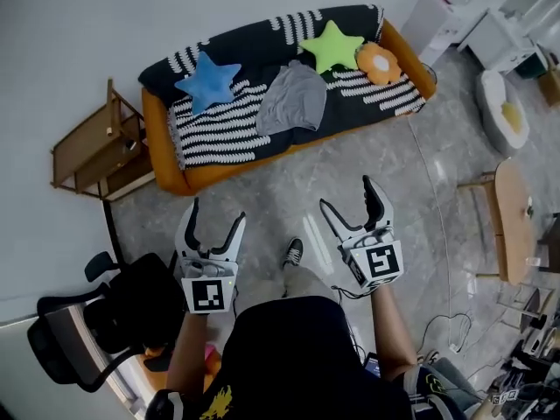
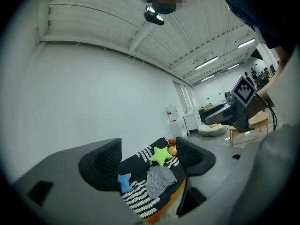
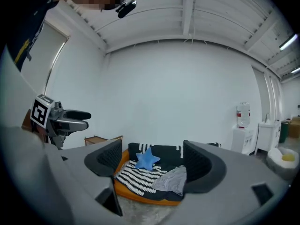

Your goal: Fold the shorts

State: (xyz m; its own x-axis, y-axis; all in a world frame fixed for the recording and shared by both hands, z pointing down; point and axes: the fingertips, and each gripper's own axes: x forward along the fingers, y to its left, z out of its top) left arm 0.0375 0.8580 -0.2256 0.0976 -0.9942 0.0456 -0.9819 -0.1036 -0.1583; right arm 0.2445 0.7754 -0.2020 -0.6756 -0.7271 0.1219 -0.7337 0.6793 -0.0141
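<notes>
We list an orange sofa [image 1: 166, 169], striped blanket [image 1: 219, 131], blue star cushion [image 1: 207, 80], green star cushion [image 1: 331, 45], wooden rack [image 1: 92, 151] and black office chair [image 1: 87, 322].

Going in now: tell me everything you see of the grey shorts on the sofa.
The shorts are plain grey, soft thin-looking fabric, lying unfolded and rumpled. They rest mid-seat on the black-and-white striped blanket over the orange sofa, between the blue star cushion and the green star cushion, lower edge near the seat's front. Waistband and legs cannot be told apart. The left gripper and right gripper are well short of them.
</notes>
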